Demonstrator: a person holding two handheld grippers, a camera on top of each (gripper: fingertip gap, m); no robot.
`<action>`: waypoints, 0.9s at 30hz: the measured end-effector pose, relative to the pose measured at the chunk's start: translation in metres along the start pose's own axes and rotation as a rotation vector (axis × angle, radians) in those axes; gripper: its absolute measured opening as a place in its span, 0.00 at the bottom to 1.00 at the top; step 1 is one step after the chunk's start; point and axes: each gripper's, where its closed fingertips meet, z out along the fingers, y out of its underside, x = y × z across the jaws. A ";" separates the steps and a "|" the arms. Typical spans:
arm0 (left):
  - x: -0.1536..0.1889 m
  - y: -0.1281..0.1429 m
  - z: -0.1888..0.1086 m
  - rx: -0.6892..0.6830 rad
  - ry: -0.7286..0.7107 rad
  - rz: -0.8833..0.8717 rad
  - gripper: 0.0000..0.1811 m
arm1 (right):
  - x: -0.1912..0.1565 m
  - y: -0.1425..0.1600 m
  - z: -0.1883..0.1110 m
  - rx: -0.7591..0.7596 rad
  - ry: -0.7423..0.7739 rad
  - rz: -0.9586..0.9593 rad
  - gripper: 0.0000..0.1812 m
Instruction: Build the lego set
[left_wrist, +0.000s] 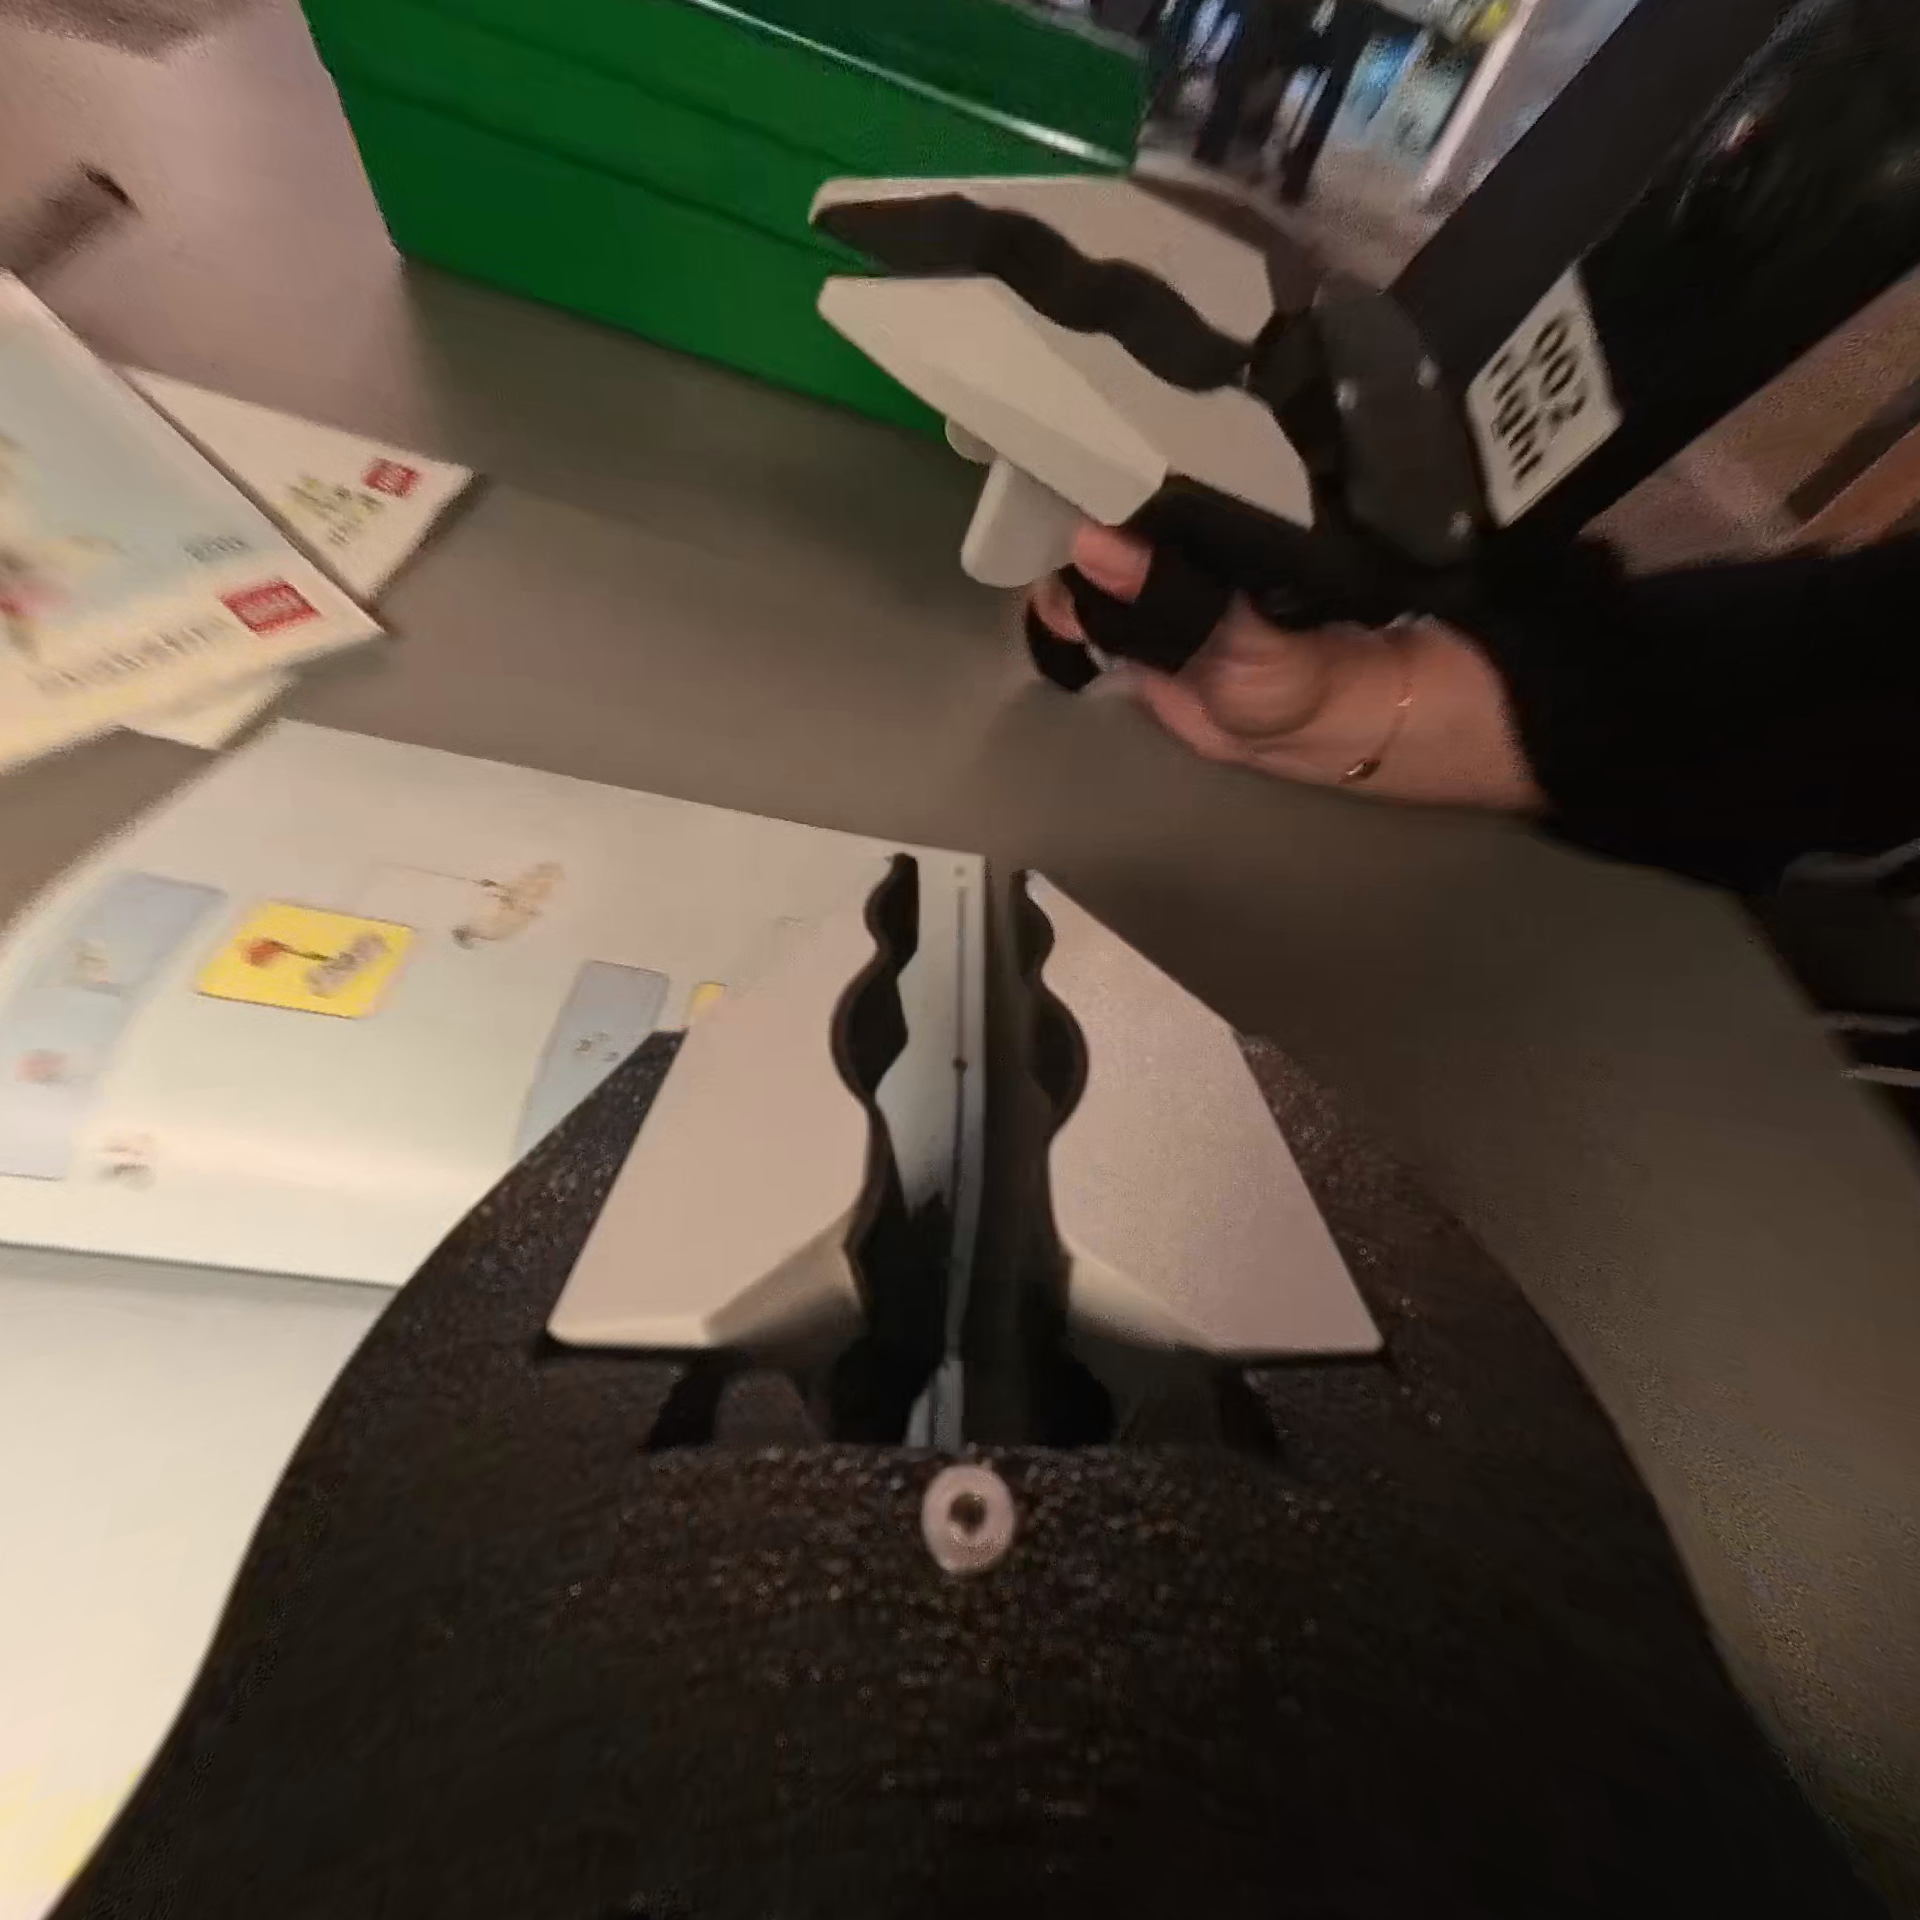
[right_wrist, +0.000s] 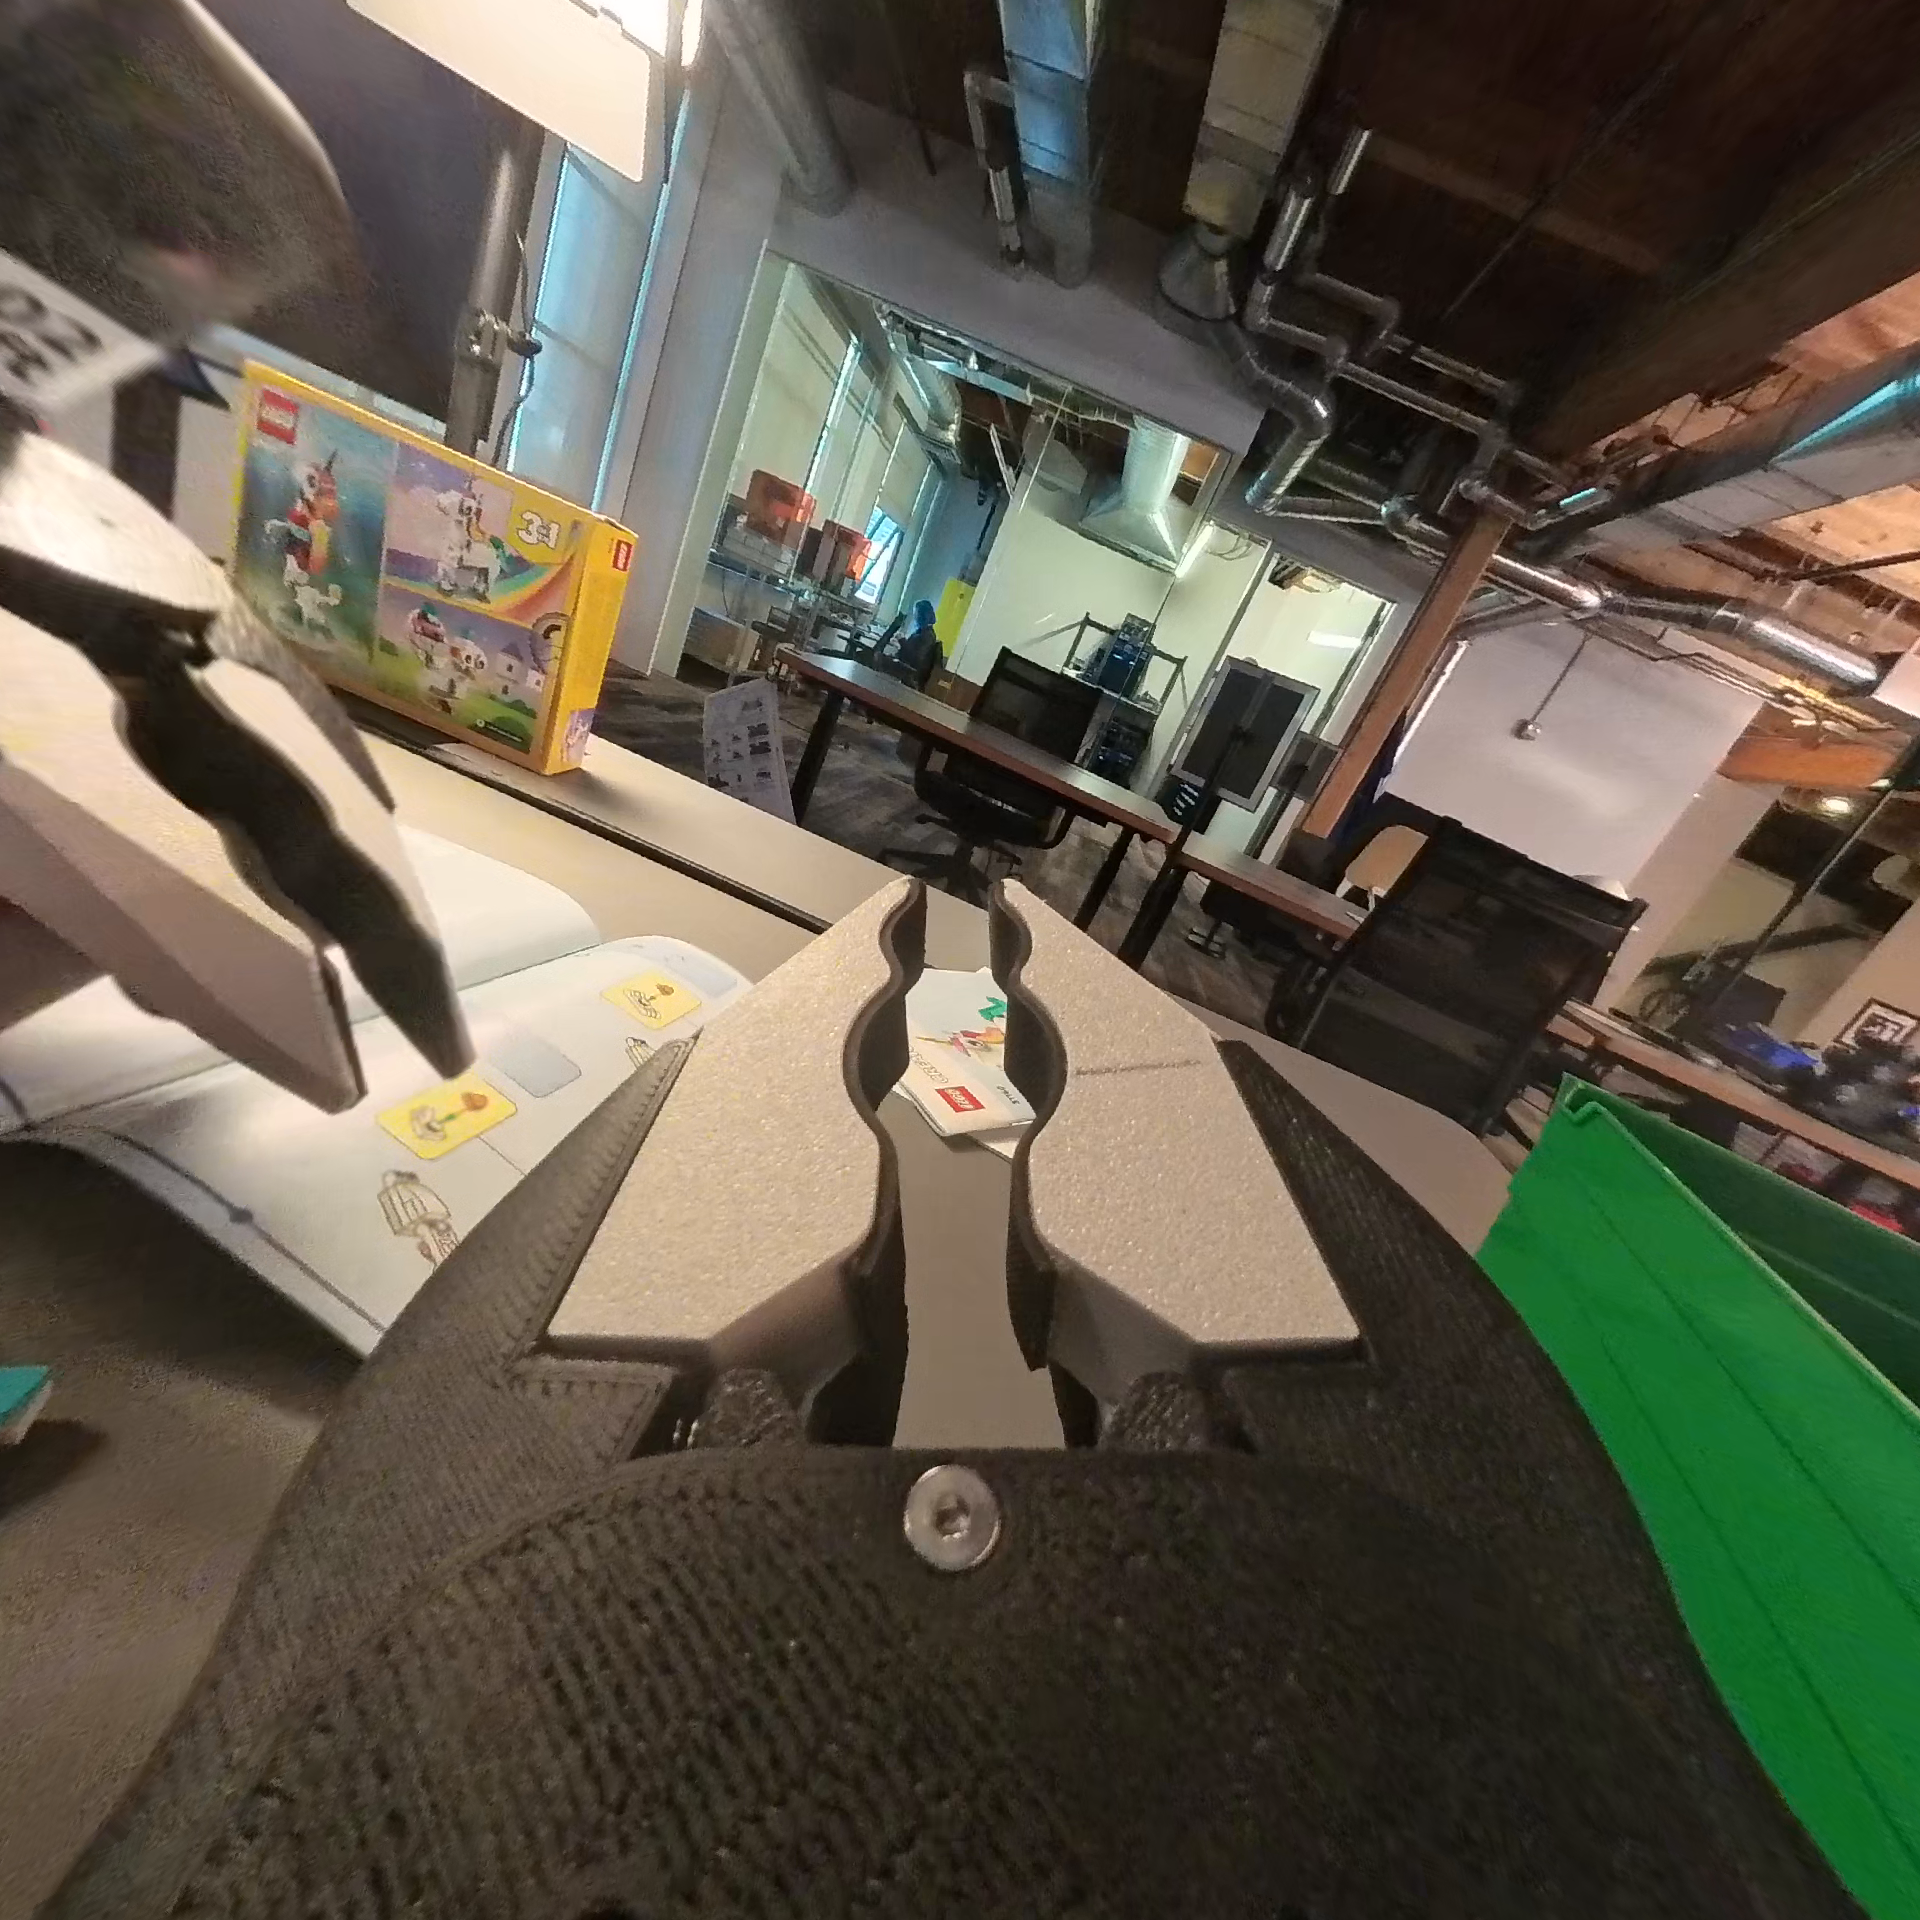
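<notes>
the desk (left_wrist: 1351, 1039) is carrying a green bin (left_wrist: 665, 156) at its far edge, the yellow lego box (right_wrist: 436, 582) standing at another edge, and an open instruction booklet (left_wrist: 416, 935) lying flat near the middle. the left gripper (left_wrist: 961, 883) is hovering over the booklet's edge, jaws slightly parted, holding nothing. the right gripper (right_wrist: 956, 899) is hanging nearby, narrowly open, empty. no bricks are showing. judged step: consulting instructions; next, fetching pieces.
</notes>
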 end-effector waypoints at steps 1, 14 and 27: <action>-0.003 0.001 -0.001 -0.032 -0.048 0.078 0.09 | 0.000 0.000 0.000 0.000 -0.001 -0.002 0.06; -0.004 0.034 0.029 -0.324 -0.204 0.448 0.21 | -0.001 0.001 0.001 -0.002 -0.005 -0.005 0.06; -0.010 0.039 0.026 -0.320 -0.182 0.374 0.05 | -0.002 0.002 0.001 -0.003 -0.008 -0.010 0.06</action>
